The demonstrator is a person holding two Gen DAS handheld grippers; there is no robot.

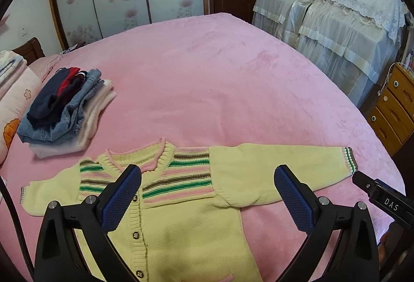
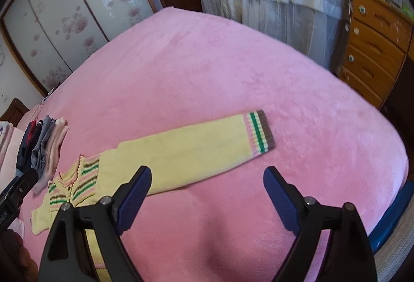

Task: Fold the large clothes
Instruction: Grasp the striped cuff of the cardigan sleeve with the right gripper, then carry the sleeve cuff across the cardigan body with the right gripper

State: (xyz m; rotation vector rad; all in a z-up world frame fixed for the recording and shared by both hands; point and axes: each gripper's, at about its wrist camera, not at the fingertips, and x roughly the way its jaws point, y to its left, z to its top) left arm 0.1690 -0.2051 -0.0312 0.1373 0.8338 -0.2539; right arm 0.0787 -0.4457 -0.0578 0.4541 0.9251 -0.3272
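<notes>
Jaws on both our grippers stand spread wide and grasp nothing: the left gripper (image 1: 207, 173) hovers over the chest of the yellow cardigan (image 1: 181, 225), the right gripper (image 2: 207, 176) just off its outstretched sleeve (image 2: 186, 152). We see the cardigan lying flat and buttoned on the pink bed (image 1: 207, 80), its striped cuff (image 2: 258, 133) toward 1 o'clock in the right view, and a stack of folded clothes (image 1: 64, 111) sits at 10 o'clock, apart from it
</notes>
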